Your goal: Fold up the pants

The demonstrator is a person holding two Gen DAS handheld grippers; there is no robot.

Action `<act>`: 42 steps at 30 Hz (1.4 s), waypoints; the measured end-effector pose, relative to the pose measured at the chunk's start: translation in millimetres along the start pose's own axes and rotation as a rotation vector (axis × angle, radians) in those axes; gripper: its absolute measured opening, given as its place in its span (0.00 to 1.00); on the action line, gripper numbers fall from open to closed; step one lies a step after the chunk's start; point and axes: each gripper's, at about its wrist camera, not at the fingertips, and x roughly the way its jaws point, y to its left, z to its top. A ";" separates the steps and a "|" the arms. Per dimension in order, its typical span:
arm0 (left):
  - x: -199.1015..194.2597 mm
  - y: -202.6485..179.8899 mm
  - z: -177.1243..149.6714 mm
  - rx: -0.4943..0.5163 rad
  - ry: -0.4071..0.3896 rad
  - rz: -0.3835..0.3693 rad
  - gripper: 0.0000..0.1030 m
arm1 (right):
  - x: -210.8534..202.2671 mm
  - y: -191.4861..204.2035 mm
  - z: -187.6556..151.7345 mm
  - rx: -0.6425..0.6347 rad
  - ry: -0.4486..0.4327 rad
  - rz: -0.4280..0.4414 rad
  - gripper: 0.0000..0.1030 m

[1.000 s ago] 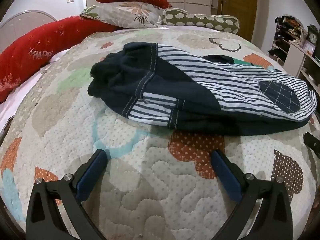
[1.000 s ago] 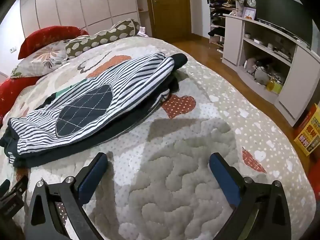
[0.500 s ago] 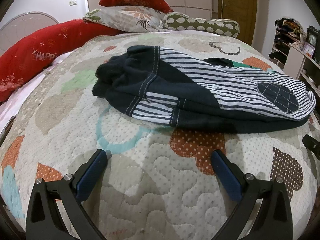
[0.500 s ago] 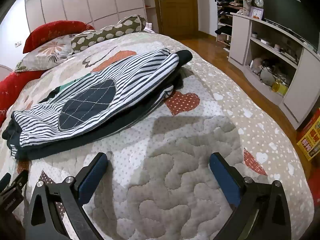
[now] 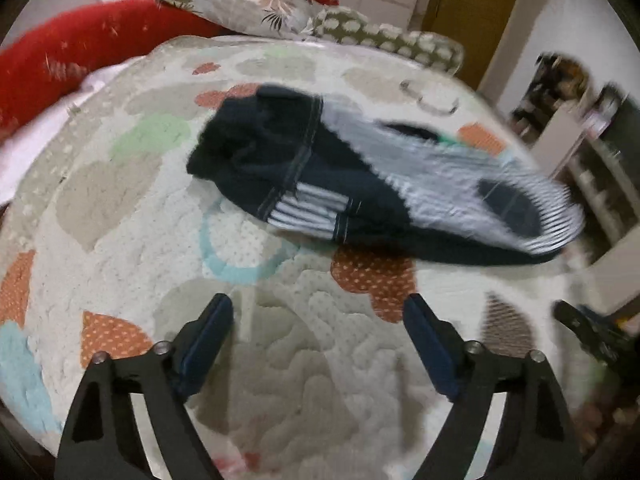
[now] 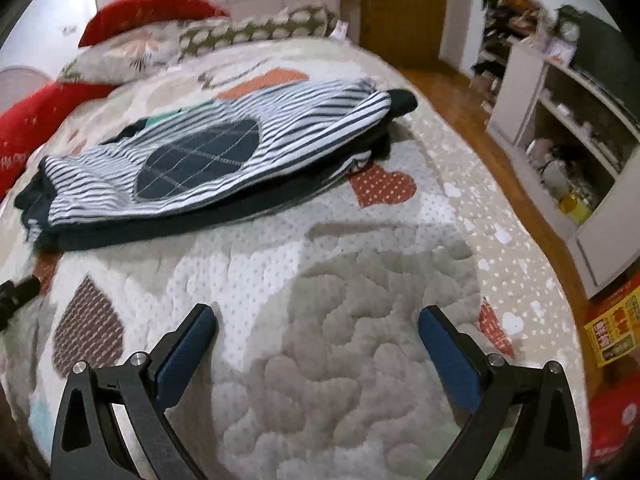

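Observation:
The pants point(image 5: 360, 184) are navy with white stripes and a quilted navy patch. They lie folded in a long bundle across the quilted bedspread point(image 5: 280, 360). In the right wrist view the pants point(image 6: 208, 160) lie at the upper left. My left gripper point(image 5: 318, 320) is open and empty, above the quilt, short of the pants' near edge. My right gripper point(image 6: 316, 328) is open and empty, above bare quilt point(image 6: 340, 320), to the right of the pants. The left wrist view is blurred.
Red, floral and spotted pillows point(image 5: 248, 4) lie at the head of the bed. A white shelf unit point(image 6: 568, 128) stands past the bed's right edge, over a wooden floor point(image 6: 460, 96). A yellow box point(image 6: 612, 324) sits at the right.
Both grippers have pulled back and risen from the pants, which look smaller and farther. The left view has tilted and blurred. The pants have not moved.

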 end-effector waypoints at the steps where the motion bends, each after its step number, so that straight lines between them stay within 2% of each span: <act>1: -6.8 6.1 3.1 -0.010 -0.009 -0.028 0.78 | -8.1 -8.1 5.0 0.045 0.004 0.065 0.84; 2: -12.9 13.1 8.9 -0.024 -0.017 -0.059 0.74 | -14.4 -14.9 9.6 0.084 -0.003 0.126 0.71; 3: -14.7 16.1 13.3 -0.031 -0.016 -0.080 0.69 | -18.2 -20.7 14.8 0.118 0.000 0.205 0.65; 4: -14.2 19.3 21.1 -0.043 -0.007 -0.126 0.66 | -18.8 -26.0 23.0 0.166 0.028 0.349 0.58; 6: -6.6 20.1 34.3 -0.072 0.035 -0.208 0.56 | -9.5 -28.7 34.5 0.242 0.085 0.540 0.46; 7: -1.5 20.6 38.9 -0.087 0.058 -0.240 0.56 | -4.6 -27.2 38.8 0.264 0.104 0.584 0.42; 8: 4.6 18.8 44.0 -0.102 0.084 -0.280 0.56 | 4.2 -23.0 44.3 0.293 0.135 0.642 0.40; 10: 16.7 14.6 49.6 -0.126 0.132 -0.338 0.56 | 14.3 -12.7 50.6 0.317 0.155 0.703 0.39; 16: 52.3 7.2 58.5 -0.208 0.232 -0.459 0.56 | 40.4 8.9 60.7 0.360 0.215 0.662 0.39; 20: 65.9 6.1 65.1 -0.235 0.254 -0.460 0.56 | 50.6 8.5 66.5 0.406 0.243 0.628 0.39; 22: 66.6 8.3 68.0 -0.240 0.251 -0.461 0.55 | 42.3 10.6 64.4 0.399 0.218 0.620 0.39; 23: 67.3 8.5 70.4 -0.240 0.247 -0.452 0.42 | 40.0 11.2 64.2 0.391 0.208 0.624 0.40; 24: 69.2 8.6 73.5 -0.239 0.247 -0.440 0.20 | 37.6 11.6 63.6 0.387 0.202 0.638 0.40; 25: 72.5 7.6 76.8 -0.236 0.262 -0.432 0.11 | 37.4 12.8 62.8 0.397 0.205 0.687 0.41; 26: 74.4 8.4 78.6 -0.241 0.273 -0.437 0.07 | 37.7 13.6 61.5 0.407 0.210 0.735 0.41; 28: 74.4 9.6 82.7 -0.257 0.272 -0.452 0.07 | 39.1 21.9 60.4 0.424 0.228 0.865 0.41; 30: 72.1 8.4 87.8 -0.261 0.263 -0.455 0.07 | 40.1 33.0 60.1 0.424 0.242 0.931 0.41; 32: 67.3 7.1 92.7 -0.261 0.243 -0.458 0.06 | 46.0 45.6 60.9 0.426 0.269 0.973 0.46; 34: 61.4 6.7 96.5 -0.260 0.223 -0.462 0.05 | 53.9 53.6 60.1 0.432 0.288 0.969 0.50; 38: 47.1 9.9 98.4 -0.252 0.188 -0.469 0.05 | 66.6 50.5 57.1 0.480 0.290 0.936 0.51; 42: 40.2 15.8 97.3 -0.246 0.165 -0.461 0.05 | 58.6 12.8 58.8 0.532 0.160 0.785 0.51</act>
